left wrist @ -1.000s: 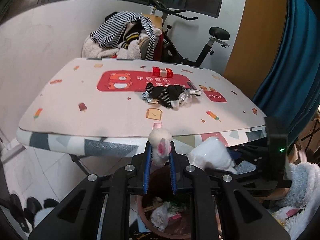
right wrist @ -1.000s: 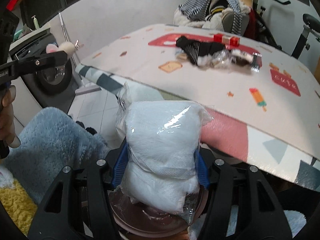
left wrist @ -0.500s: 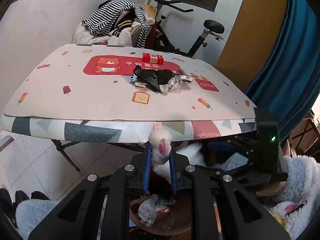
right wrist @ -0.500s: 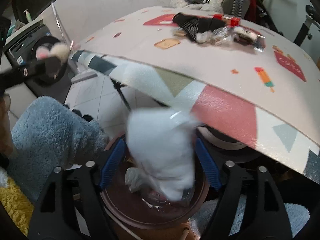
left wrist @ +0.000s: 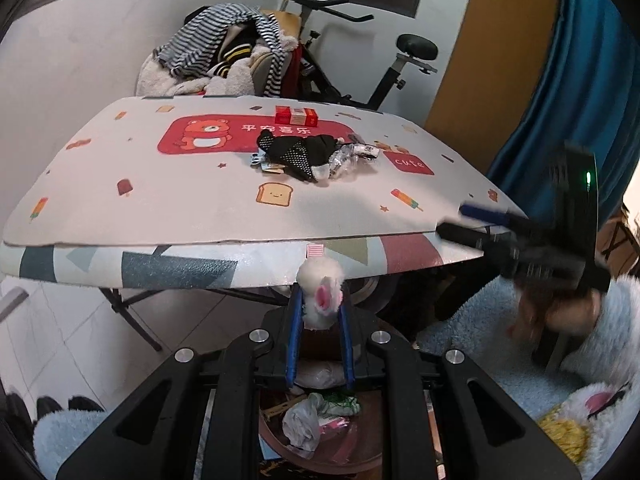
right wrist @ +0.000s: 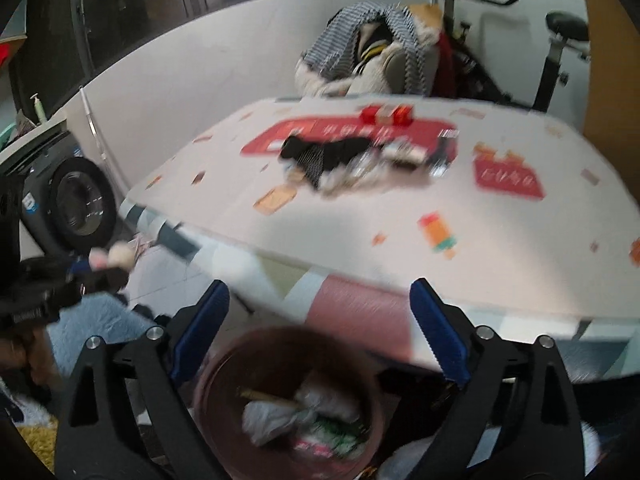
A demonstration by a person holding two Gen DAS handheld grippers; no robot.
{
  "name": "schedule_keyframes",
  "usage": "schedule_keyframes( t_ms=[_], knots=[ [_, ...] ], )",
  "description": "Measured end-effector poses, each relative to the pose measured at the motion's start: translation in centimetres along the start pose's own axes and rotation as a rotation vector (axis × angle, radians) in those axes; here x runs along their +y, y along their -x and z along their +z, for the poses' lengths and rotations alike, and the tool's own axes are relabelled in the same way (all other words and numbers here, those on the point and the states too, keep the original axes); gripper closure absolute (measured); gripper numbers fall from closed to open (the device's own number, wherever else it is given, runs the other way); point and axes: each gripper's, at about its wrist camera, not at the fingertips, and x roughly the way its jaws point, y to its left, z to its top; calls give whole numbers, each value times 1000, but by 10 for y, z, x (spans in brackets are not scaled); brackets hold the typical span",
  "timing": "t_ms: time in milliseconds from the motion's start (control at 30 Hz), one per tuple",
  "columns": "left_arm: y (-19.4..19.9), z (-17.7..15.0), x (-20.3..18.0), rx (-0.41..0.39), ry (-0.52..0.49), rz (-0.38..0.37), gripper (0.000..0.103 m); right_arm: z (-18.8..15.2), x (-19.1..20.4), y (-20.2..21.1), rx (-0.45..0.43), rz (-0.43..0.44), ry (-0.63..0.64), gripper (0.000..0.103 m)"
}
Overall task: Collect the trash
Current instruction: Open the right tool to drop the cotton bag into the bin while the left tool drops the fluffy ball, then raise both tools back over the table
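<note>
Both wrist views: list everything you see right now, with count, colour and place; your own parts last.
Fold-out table with cartoon-print cover: one, cream and red, centre.
Black mesh cloth and crinkled clear wrappers: one pile, mid-table.
Small red box: one, far side of table.
Round brown trash bin: one, below the table edge, holds wrappers.
Striped clothes heap: one, behind table.
Black exercise bike: one, back right.
Washing machine: one, dark, left.
Fluffy white-and-pink wad: one, in left tool.
Left tool: black with blue pads, shut on the wad, above the bin.
Right tool: open, nothing between its jaws, which have just been opening.
</note>
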Motion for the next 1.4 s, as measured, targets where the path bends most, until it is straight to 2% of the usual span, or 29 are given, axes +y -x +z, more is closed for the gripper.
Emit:
schedule_keyframes(
  t_ms=[200, 367, 533, 700, 767, 833, 967, 1033, 1100, 1233, 1400],
  knots=[
    [-14, -10, -2, 29, -34, -20, 86, 6, -13, 7, -71, -118, 96, 9],
    [-26, -16, -3, 85, -35, -39, 86, -5, -16, 7, -74, -137, 77, 9],
    [-38, -22, -14, 140, -84, -56, 86, -9, -13, 6, -69, -162, 100, 6],
    [-45, -26, -15, 170, -88, -56, 84, -8, -24, 5, -66, -158, 31, 6],
    [-47, -26, -14, 181, -82, -59, 79, -8, -30, 5, -66, -156, -6, 6],
    [-46, -27, -13, 178, -76, -60, 60, -9, -34, 5, -63, -158, -28, 6],
    [-47, -26, -8, 174, -53, -31, 35, -9, -35, 4, -59, -164, -39, 6],
    [-48, -25, -4, 181, -32, -17, 30, -9, -34, 4, -57, -165, -32, 6],
    [-48, -23, -1, 180, -17, -11, 19, -8, -32, 3, -55, -166, -23, 6],
    [-42, -16, 5, 144, 16, 4, 9, -6, -30, 3, -52, -153, -16, 6],
    [-31, -5, 10, 84, 23, 37, 6, -3, -34, 4, -54, -129, -39, 6]
  ],
)
